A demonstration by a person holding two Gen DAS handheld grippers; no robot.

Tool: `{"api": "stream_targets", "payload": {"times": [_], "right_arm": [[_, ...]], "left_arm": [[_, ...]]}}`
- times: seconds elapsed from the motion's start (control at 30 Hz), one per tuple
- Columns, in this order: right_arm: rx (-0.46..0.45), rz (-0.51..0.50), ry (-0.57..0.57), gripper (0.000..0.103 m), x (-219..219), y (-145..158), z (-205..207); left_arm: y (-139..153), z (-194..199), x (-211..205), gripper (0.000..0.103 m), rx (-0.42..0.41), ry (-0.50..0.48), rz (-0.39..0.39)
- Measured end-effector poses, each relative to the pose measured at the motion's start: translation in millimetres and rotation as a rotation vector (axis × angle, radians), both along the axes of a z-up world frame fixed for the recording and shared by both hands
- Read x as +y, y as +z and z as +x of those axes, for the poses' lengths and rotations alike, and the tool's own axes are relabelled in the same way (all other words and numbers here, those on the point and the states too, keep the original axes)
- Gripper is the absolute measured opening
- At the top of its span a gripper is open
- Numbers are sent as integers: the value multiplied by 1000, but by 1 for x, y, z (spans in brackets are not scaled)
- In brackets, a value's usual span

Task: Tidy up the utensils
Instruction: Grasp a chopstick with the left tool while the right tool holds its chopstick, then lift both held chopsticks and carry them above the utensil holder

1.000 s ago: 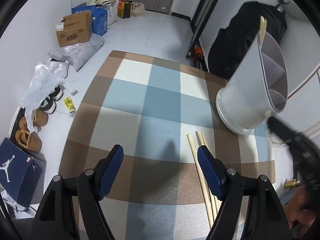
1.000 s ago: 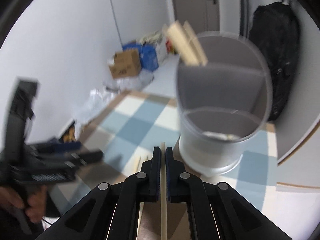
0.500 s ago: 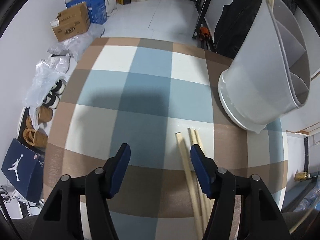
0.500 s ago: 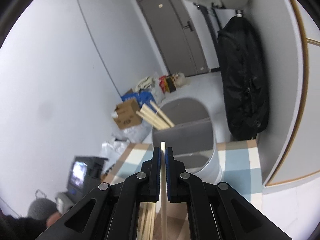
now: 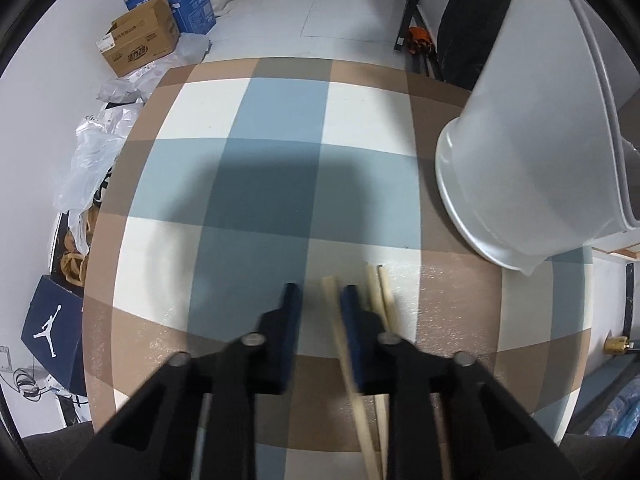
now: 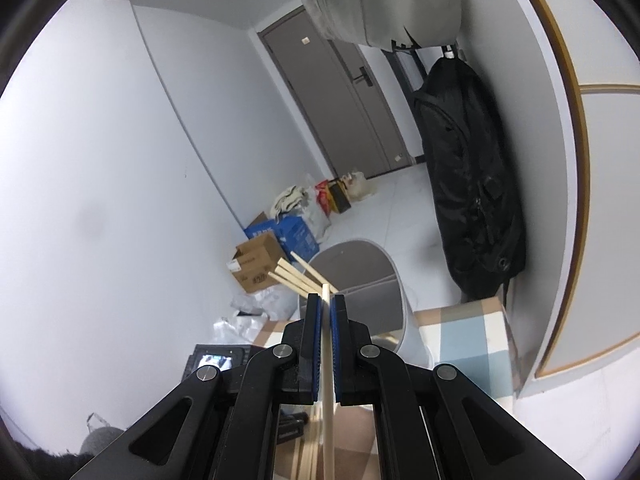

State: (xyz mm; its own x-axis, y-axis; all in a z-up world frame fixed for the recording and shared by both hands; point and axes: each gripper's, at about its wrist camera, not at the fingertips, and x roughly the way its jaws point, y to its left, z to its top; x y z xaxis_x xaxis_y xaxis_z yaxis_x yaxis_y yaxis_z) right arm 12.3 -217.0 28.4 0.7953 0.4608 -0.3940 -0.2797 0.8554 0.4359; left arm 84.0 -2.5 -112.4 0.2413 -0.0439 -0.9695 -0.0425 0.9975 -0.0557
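Observation:
My left gripper (image 5: 318, 300) hangs low over the checked tablecloth (image 5: 280, 168), its jaws partly open around the tip of one wooden chopstick (image 5: 336, 320), which lies against the right pad. Two more chopsticks (image 5: 380, 292) lie just right of it. The grey divided utensil holder (image 5: 532, 152) stands at the right. My right gripper (image 6: 326, 312) is shut on a chopstick (image 6: 328, 380), raised and tilted up, in front of the holder (image 6: 360, 280), where several chopsticks (image 6: 296, 274) lean out to the left.
Cardboard and blue boxes (image 5: 152, 36), plastic bags (image 5: 96, 148) and a shoe box (image 5: 48, 328) lie on the floor left of the table. A black bag (image 6: 468, 176) hangs by the wall at the right. The table's far edge lies beyond the holder.
My left gripper has dropped toward the cloth and narrowed its jaws around one lying chopstick. My right gripper has lifted and tilted upward with its chopstick, away from the holder's mouth.

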Motion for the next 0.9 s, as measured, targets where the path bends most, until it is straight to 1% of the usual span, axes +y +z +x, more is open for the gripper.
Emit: {"api": "stream_targets", "payload": {"times": [0.07, 0.17, 0.23, 0.3, 0.37, 0.5, 0.7, 0.8, 0.9], "right_arm": [[-4, -6, -8, 4, -1, 1, -1], [-7, -8, -19, 4, -3, 2, -2], [-12, -9, -28, 4, -5, 1, -3], [-18, -12, -34, 4, -6, 2, -5], [-28, -15, -38, 4, -6, 3, -6], [-43, -17, -47, 4, -6, 4, -8], [-63, -9, -52, 4, -5, 8, -10], [-80, -18, -49, 4, -3, 15, -8], [-83, -19, -54, 4, -2, 22, -6]], "left_arm": [[-1, 0, 0, 3, -3, 20, -22], [-1, -3, 5, 2, -26, 45, -67], [0, -5, 7, 2, -43, 60, -70], [4, -8, 15, 2, -68, 82, -101], [10, -11, 18, 2, -97, 95, -101], [33, -23, 29, 2, -196, 114, -136], [77, -40, 40, 2, -383, 128, -204], [98, -41, 40, 2, -469, 132, -245], [112, -36, 50, 2, -530, 123, -291]]}}
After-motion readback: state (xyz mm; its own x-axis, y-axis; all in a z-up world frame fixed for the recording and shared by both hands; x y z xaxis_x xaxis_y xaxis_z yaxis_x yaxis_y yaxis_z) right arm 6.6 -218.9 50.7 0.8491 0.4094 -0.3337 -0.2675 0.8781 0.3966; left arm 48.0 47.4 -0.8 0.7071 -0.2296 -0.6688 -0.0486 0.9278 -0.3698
